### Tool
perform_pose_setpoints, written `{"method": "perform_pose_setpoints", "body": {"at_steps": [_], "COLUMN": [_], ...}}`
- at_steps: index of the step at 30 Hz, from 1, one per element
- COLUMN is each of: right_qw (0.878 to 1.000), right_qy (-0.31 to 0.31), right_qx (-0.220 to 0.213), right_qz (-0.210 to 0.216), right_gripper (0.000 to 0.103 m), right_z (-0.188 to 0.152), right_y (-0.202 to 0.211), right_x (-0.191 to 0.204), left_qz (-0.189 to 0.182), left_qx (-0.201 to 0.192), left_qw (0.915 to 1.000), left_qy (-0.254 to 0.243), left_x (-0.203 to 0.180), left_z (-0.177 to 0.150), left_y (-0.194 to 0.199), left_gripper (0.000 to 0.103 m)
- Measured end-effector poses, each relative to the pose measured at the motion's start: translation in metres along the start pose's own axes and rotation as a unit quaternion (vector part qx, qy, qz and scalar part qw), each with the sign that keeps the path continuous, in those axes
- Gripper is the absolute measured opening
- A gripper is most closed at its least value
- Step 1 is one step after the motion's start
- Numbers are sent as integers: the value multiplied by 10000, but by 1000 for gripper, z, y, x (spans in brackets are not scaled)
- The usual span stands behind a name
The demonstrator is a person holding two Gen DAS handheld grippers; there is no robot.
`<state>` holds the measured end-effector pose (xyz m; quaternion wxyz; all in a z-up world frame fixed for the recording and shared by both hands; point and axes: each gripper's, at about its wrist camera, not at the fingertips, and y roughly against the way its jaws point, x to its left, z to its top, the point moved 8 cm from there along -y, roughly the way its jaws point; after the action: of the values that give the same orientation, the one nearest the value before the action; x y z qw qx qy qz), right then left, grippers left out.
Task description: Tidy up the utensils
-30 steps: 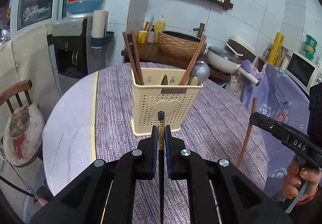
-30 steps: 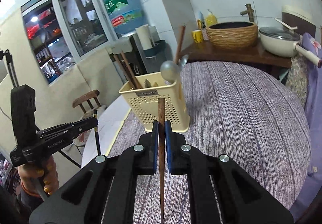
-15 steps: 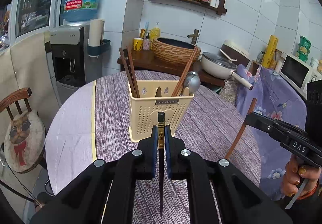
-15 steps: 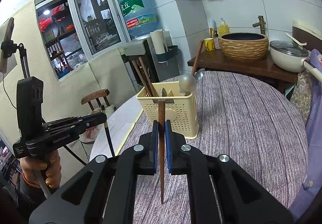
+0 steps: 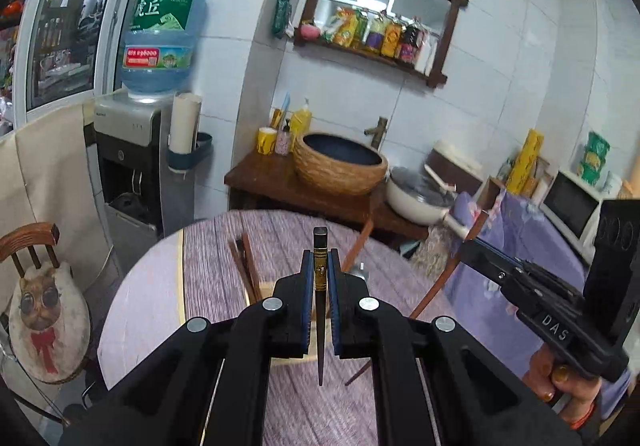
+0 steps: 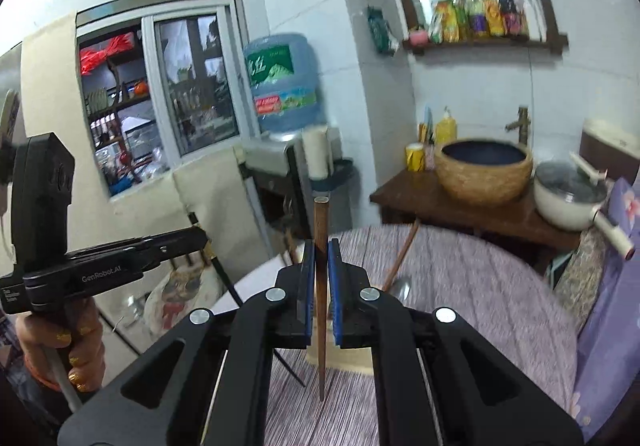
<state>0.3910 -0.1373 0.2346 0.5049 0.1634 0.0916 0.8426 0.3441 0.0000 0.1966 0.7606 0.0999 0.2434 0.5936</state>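
Observation:
My left gripper [image 5: 320, 266] is shut on a black chopstick with a gold band [image 5: 320, 302], held upright. My right gripper [image 6: 320, 258] is shut on a brown wooden chopstick [image 6: 320, 286], also upright. The cream utensil basket [image 5: 266, 292] stands on the purple tablecloth and is mostly hidden behind the fingers in both views; brown chopsticks [image 5: 244, 270] and a spoon [image 6: 400, 290] stick out of it. The right gripper with its brown chopstick [image 5: 452, 278] shows at the right of the left wrist view. The left gripper and black chopstick [image 6: 228, 282] show at the left of the right wrist view.
The round table [image 5: 208, 270] has a purple cloth. A wooden chair with a cat cushion [image 5: 40, 310] stands left of it. Behind are a water dispenser [image 5: 132, 165], a side table with a woven basin [image 5: 340, 165] and a white pan [image 5: 416, 197].
Both grippers have risen and tilted upward with their chopsticks. The basket has dropped low in both views and is now mostly hidden behind the fingers.

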Motion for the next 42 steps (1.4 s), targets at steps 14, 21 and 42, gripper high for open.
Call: {"method": "perform_pose_setpoints", "body": {"at_steps": [14, 21, 42], "right_qw": [9980, 9970, 9947], "right_qy": [27, -100, 326], "right_qx": [-81, 392, -485], "right_qz": [-621, -655, -845], "right_gripper": [8, 8, 80], "right_z": [4, -53, -79], "right_y": [-91, -124, -29], "right_x": [-22, -31, -33], "left_qz": [910, 960, 968], "left_qx": [-130, 267, -430], "left_qw": [9957, 9950, 9932], "left_qy": [-81, -92, -491], "left_x": [23, 33, 30], "left_z": [6, -42, -86], "left_y": [-65, -101, -56], "left_gripper": [8, 8, 63]}}
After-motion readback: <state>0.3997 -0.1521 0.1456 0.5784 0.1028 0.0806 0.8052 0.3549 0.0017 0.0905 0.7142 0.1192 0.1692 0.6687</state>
